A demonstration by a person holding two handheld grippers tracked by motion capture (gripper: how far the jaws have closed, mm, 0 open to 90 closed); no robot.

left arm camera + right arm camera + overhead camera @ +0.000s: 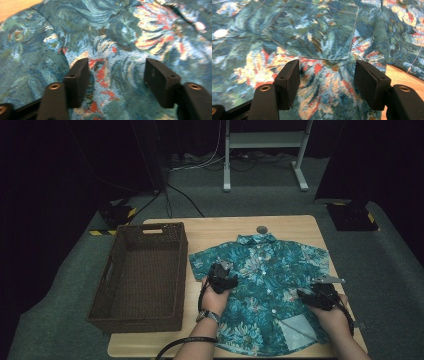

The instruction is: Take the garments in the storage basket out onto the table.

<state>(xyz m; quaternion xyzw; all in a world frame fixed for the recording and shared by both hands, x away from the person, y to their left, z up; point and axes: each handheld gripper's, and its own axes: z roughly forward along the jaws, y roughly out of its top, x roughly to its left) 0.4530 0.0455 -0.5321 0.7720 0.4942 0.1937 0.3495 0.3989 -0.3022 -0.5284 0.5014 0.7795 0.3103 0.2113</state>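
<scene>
A small blue floral shirt [265,285] lies spread flat, front up, on the wooden table [210,227]; one bottom corner is folded over, showing its pale inside [300,326]. My left gripper [222,270] rests over the shirt's left chest, jaws apart above the cloth [117,75], nothing pinched between them. My right gripper [312,290] is over the shirt's right side, near the sleeve. Its jaws stand open above the fabric just below the chest pocket [317,32], with the table edge [402,77] beside them. A white button [220,33] shows at the left.
A dark woven basket [142,277] stands empty on the table's left part. A small grey disc [262,229] lies near the far edge above the collar. Beyond the table are a white stand's legs [265,155] and cables on the carpet.
</scene>
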